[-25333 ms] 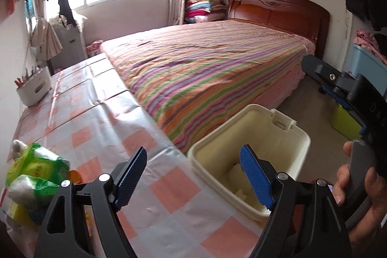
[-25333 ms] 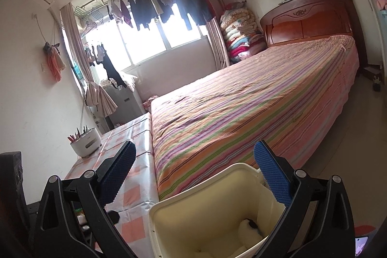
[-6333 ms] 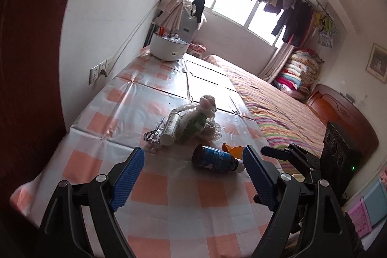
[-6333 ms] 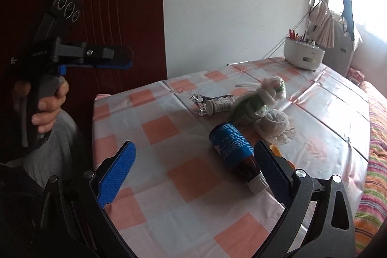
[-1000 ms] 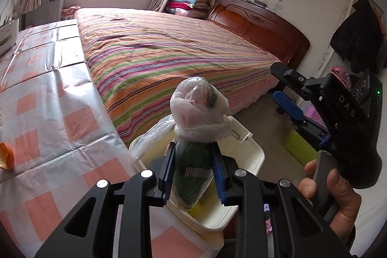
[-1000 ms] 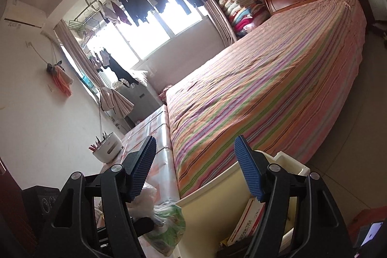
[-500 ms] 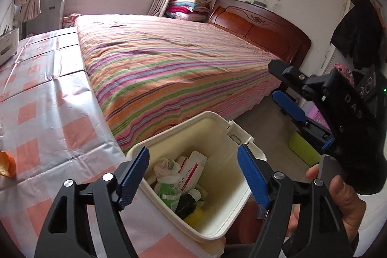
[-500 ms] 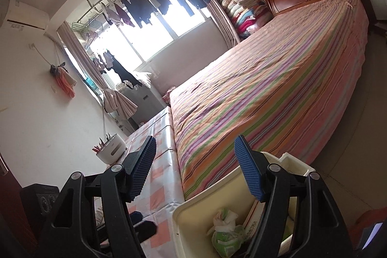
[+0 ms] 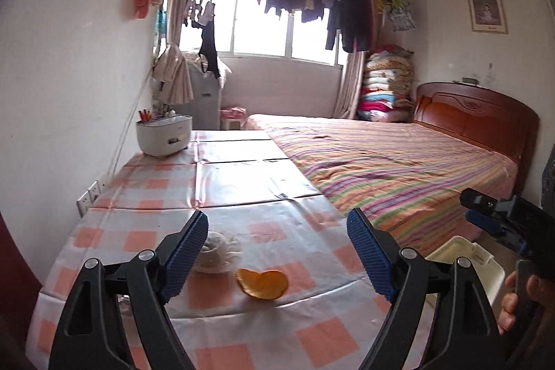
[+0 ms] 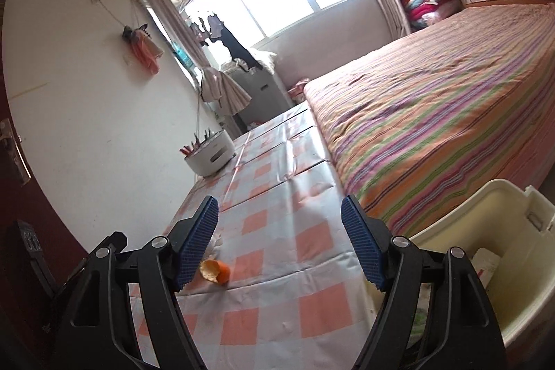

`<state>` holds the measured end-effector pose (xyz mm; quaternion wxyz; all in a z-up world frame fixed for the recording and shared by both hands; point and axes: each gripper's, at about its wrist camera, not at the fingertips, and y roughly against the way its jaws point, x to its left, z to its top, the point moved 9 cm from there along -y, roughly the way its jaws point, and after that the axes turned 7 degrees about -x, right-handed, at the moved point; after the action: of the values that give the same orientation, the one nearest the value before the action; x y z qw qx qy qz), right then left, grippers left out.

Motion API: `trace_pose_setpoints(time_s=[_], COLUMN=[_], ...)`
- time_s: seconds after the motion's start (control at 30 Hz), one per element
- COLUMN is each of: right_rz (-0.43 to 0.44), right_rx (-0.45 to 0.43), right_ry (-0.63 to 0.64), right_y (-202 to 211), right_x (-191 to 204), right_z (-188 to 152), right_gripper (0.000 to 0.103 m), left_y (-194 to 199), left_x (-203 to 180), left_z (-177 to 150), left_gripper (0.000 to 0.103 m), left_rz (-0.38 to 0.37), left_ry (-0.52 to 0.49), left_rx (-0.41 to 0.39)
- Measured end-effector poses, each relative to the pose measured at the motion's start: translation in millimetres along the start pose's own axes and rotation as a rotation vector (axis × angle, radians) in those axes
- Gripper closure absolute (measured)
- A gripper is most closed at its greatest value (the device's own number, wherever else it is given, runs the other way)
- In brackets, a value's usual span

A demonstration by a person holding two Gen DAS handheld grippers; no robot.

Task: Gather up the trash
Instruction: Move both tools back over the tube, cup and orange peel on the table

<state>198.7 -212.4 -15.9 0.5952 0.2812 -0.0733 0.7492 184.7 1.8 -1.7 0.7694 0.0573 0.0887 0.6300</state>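
Checked tablecloth [image 9: 263, 182] bears orange peel [image 9: 262, 283], hollow side up, between wide, empty left gripper [image 9: 277, 252] and right gripper [image 10: 279, 240].

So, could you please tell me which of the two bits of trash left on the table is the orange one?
The orange peel, a curled piece lying toward the table's front edge. The other bit, a crumpled white tissue, sits just behind it, beside the left claw.

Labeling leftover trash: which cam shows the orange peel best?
Left wrist. The orange peel lies whole and unblocked on the table, between the open left gripper fingers, beside a white wad. On the right wrist view the peel is smaller and sits right against the right gripper's finger.
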Motion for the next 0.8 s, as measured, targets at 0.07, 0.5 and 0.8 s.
trace_pose_setpoints(time_s=[0.07,0.5,0.8], right_rz=[0.009,0.119,0.124], right_rx=[0.023,0.12,0.124], right_ry=[0.017,0.041,0.043], right_y=[-8,-28,-24], right_x=[10,54,52], right_z=[-8,-37,-36], right_gripper=[0.03,0.029,0.027], left_y=[0,0,-8], left_x=[20,83,77], left_z=[-3,-25,-29], left_gripper=[0.023,0.023,0.023], left_rz=[0.022,0.134,0.119], left_ry=[0.038,0.168,0.18], left_rx=[-0.001,0.04,0.065])
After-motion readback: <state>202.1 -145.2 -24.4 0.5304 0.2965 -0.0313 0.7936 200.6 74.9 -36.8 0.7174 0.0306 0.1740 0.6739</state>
